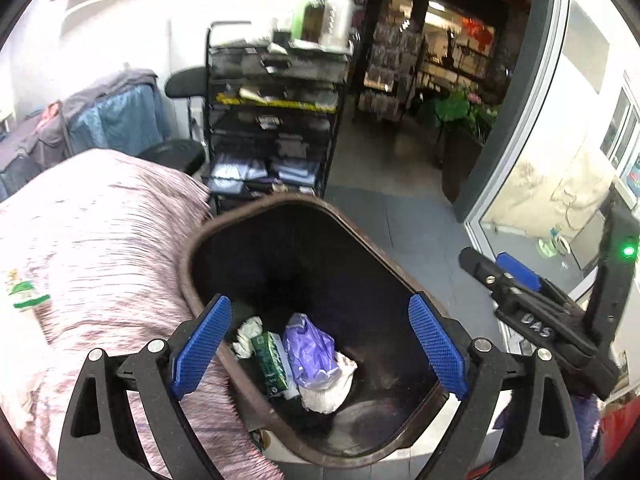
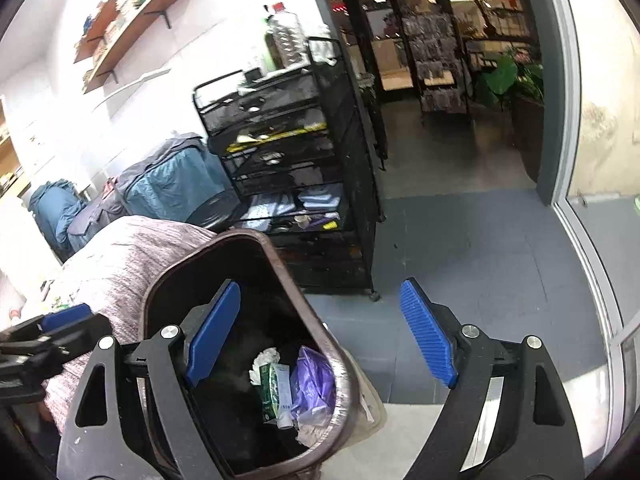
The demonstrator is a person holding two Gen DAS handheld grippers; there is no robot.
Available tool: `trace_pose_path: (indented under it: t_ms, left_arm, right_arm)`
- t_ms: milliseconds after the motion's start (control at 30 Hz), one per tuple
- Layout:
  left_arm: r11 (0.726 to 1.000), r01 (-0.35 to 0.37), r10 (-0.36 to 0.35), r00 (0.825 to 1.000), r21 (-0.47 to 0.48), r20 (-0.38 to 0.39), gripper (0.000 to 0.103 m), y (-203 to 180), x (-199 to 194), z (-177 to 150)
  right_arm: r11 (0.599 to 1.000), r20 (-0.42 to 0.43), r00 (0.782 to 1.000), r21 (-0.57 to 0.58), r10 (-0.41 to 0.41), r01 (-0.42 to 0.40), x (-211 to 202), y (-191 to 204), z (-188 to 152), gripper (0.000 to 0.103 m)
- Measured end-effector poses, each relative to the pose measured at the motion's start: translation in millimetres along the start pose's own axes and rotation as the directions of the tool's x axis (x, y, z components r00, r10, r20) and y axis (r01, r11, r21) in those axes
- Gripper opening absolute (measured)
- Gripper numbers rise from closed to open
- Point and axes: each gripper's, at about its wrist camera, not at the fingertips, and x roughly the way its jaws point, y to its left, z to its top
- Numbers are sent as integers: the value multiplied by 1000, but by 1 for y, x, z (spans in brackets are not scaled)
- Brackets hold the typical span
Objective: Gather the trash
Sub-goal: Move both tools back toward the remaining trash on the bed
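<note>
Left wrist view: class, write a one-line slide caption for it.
Open left gripper above a brown bin holding a purple bag, green carton and crumpled tissue.

Left gripper (image 1: 320, 344): matte black plastic frame w/ triangular cut-outs, silver screws at the pivots, blue diamond-textured pads (image 1: 438, 346). Right gripper (image 2: 320, 336): same black build, silver screws, blue pads (image 2: 428, 334) w/ fine ribbing. Seen from the left cam, its body carries raised "DAS" lettering plus a green LED (image 1: 629, 251).
</note>
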Motion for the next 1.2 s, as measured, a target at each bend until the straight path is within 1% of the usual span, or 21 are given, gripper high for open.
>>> trace_pose_path:
  t_ms: [167,300,367,533,600,700,767,867,967,1033,1100,1133,1200]
  left_arm:
    - [999,-37,39,995,-21,94,91,12,-35,-5]
    - [996,-75,81,984,-42,158,95,25,-64,-11]
    - [993,-105,114,977,-59,181,96,34,-76,-17]
    - [981,-166,184,960,-104,209,97,58,-103,-34]
    - [975,-188,210,956,-119,206,97,68,-112,-41]
    - [958,-236,266,944,-162,196,97,88,-126,-56]
    - [948,-249,286,940,-197,186,97,104,-135,-64]
    - [928,-282,328,927,-241,179,97,126,-147,-77]
    - [907,-314,366,917,-281,157,97,151,-156,-87]
    - [888,-339,393,910,-312,131,97,171,-162,-97]
    - [867,-362,419,902,-344,106,97,191,-168,-106]
    - [857,-368,427,899,-361,98,97,201,-173,-111]
    - [840,-379,441,894,-388,82,97,220,-181,-119]
  right_arm:
    - [996,18,998,-63,57,-56,-3,28,1,82]
    - [986,21,992,-116,123,-120,-5,56,-1,82]
    - [976,9,987,-150,161,-158,-5,73,-4,84]
    - [941,-40,967,-225,251,-253,-1,122,-14,85]
    - [925,-62,956,-242,288,-294,-1,140,-18,85]
    - [898,-88,940,-277,330,-342,-2,168,-23,85]
    - [877,-117,926,-296,360,-379,-2,185,-26,85]
    - [844,-169,902,-320,397,-431,0,215,-33,85]
    - [802,-231,868,-335,439,-495,2,243,-41,85]
    - [773,-262,849,-354,459,-527,2,262,-46,85]
    - [744,-295,825,-359,482,-563,3,279,-50,85]
    - [728,-315,809,-358,495,-585,5,289,-52,85]
    - [710,-336,795,-362,505,-604,7,304,-54,85]
